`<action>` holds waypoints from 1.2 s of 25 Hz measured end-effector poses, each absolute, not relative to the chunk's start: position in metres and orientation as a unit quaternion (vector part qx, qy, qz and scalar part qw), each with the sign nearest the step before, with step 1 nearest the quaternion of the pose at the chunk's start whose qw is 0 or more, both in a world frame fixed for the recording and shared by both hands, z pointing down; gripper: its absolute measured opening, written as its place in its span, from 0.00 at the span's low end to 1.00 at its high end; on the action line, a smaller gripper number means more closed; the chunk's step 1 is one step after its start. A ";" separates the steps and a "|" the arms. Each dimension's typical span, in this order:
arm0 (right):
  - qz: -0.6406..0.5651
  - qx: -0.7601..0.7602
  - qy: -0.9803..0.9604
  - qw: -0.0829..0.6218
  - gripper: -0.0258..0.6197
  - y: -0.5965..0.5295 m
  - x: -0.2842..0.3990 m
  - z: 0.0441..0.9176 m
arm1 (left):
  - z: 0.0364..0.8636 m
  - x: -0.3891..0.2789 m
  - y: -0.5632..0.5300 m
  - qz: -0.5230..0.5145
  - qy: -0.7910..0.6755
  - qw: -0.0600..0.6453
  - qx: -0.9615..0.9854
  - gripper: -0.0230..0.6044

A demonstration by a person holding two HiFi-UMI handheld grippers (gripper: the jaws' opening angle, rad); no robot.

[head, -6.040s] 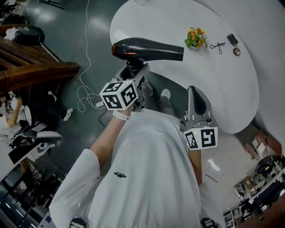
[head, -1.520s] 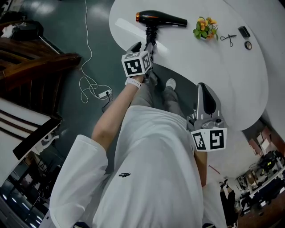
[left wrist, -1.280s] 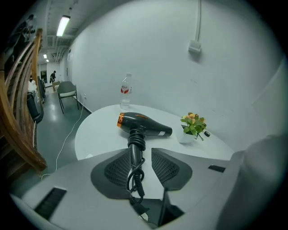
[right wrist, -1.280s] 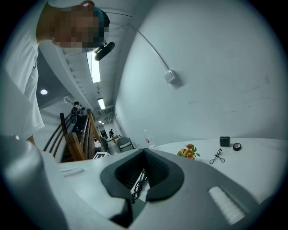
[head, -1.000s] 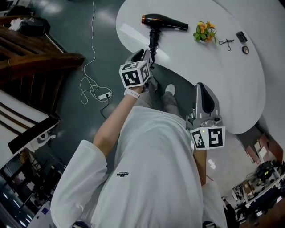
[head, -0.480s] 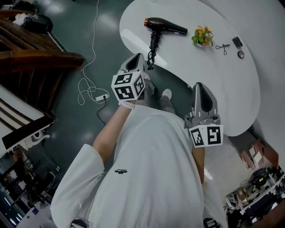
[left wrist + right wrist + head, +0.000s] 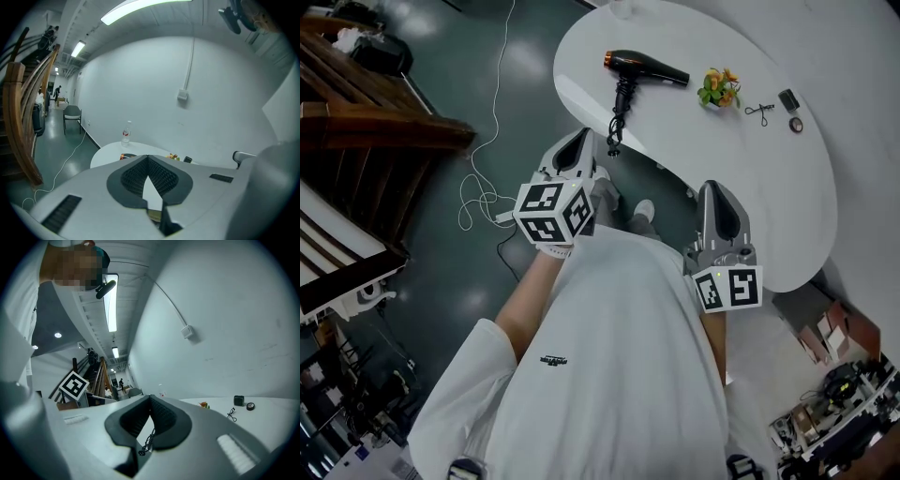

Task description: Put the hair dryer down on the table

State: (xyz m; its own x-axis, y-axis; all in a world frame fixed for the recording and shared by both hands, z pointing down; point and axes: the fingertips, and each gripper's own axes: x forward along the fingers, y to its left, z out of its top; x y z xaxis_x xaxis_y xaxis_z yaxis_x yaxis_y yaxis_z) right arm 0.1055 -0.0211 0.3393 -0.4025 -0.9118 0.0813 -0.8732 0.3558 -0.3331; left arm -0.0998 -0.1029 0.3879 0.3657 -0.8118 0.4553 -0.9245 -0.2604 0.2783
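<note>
Black hair dryer (image 7: 643,68): on its side on your white table (image 7: 769,197), cord (image 7: 617,117) over the edge (task apparently done). Left gripper (image 7: 577,142): jaws together, empty, held clear. Right gripper (image 7: 713,197): closed, idle.

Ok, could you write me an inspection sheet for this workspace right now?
Surface: white rounded table, mostly bare.
Job's things: hair dryer lying on the table, no gripper on it.
Clutter: small flower bunch, scissors-like tool, black box, round dark item, bottle.
Grippers: left gripper shut, empty; right gripper shut, empty; both held away from the dryer.
Cables: dryer cord hanging over the table edge; white cable on the floor.
Surroundings: wooden staircase, chair.
</note>
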 end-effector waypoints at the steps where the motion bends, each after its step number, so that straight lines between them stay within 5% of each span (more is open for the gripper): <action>1: -0.161 -0.543 0.822 0.058 0.06 -0.021 0.106 0.337 | 0.382 -0.099 -0.101 0.108 -0.550 0.249 0.789 0.05; 30: -0.118 -0.539 0.833 0.039 0.06 -0.043 0.114 0.315 | 0.325 -0.110 -0.071 0.071 -0.564 0.191 0.800 0.05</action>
State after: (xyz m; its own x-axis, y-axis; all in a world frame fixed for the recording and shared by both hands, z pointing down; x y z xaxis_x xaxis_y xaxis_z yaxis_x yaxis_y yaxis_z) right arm 0.1141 -0.0425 0.3150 -0.4165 -0.9070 0.0625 -0.8887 0.3917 -0.2383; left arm -0.1096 -0.0708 0.3250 0.3528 -0.8761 0.3286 -0.9300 -0.2898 0.2261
